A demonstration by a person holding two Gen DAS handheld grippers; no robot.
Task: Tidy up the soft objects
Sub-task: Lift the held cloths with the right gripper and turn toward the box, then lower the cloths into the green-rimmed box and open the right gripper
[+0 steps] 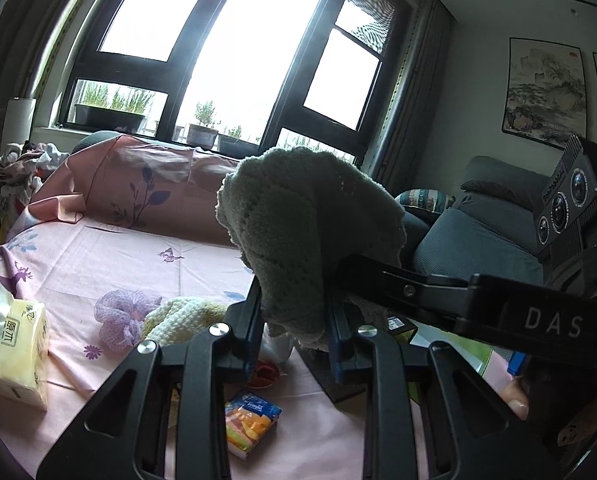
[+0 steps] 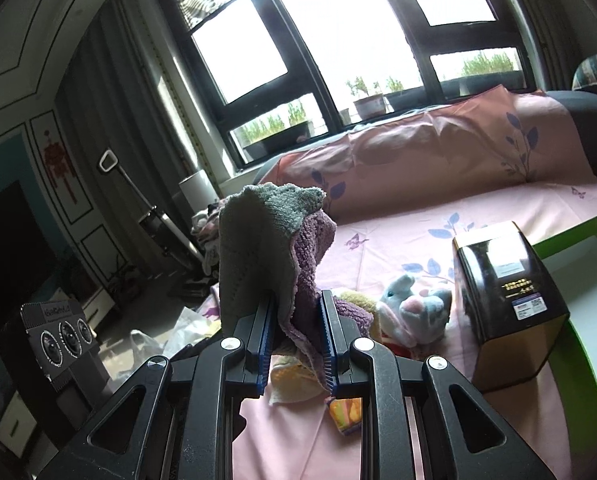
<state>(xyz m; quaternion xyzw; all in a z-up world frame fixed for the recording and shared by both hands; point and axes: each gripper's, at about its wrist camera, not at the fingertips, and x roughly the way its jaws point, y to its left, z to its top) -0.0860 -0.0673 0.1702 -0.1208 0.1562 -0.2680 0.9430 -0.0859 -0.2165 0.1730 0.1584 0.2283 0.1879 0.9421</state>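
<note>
Left gripper (image 1: 294, 320): clenched on the grey-green knitted cloth (image 1: 298, 224); the cloth bunches up above the 2 blue-padded fingers (image 1: 254, 320) and hides the view toward 12 o'clock.
Right gripper (image 2: 296, 340): clamped on the same cloth (image 2: 254, 248), whose underside here is purple fleece; in the left wrist view its black arm reaches in from 3 o'clock and meets the cloth just beside the left fingers.
Cloth: held up off the pink floral sheet (image 1: 146, 256) by both grippers, folded over itself.
Bed, left view: purple mesh puff (image 1: 126, 316) and cream knit piece (image 1: 178, 312) touching each other at 9 o'clock of the gripper; yellow tissue pack (image 1: 18, 352) farther out at 9 o'clock; snack packet (image 1: 250, 420) at 6 o'clock.
Bed, right view: plush toy (image 2: 410, 308) at 3 o'clock of the gripper; black and gold box (image 2: 506, 304) beyond it; green-rimmed white box (image 2: 578, 240) at the right edge.
</note>
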